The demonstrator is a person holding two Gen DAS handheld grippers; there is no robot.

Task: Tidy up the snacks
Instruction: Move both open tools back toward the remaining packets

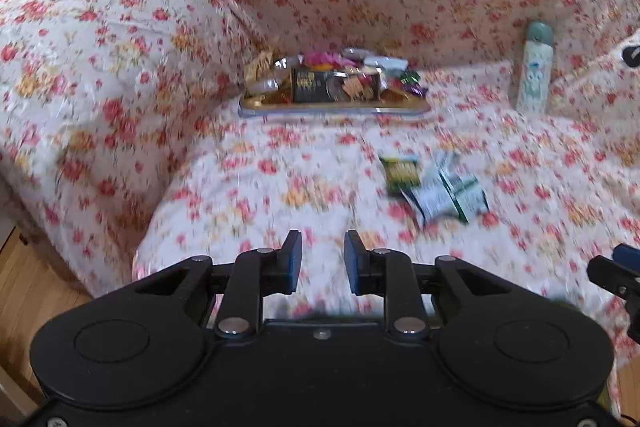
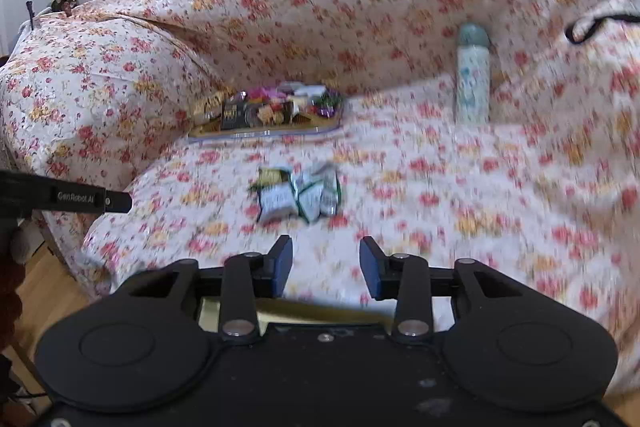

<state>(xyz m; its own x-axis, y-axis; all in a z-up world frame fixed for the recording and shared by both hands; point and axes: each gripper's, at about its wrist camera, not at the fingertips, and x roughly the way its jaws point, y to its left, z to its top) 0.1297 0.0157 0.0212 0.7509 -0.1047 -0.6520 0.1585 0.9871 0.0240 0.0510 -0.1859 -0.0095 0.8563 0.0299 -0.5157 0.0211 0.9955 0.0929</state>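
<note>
A clear tray point(image 1: 332, 109) point(image 2: 264, 134) piled with mixed wrapped snacks sits at the back of the floral sofa seat. A small heap of loose snack packets point(image 1: 434, 189) point(image 2: 298, 193), green and white, lies on the seat in front of it. My left gripper point(image 1: 323, 261) is open and empty, low over the seat's front, left of the packets. My right gripper point(image 2: 326, 267) is open and empty, just short of the packets. Both views are blurred.
A pale blue bottle point(image 1: 534, 69) point(image 2: 473, 75) stands against the backrest at the right. The sofa's left armrest point(image 1: 100, 67) rises beside the tray. Wooden floor point(image 1: 28, 291) shows at lower left. The other gripper shows at the edges point(image 1: 616, 275) point(image 2: 64, 197).
</note>
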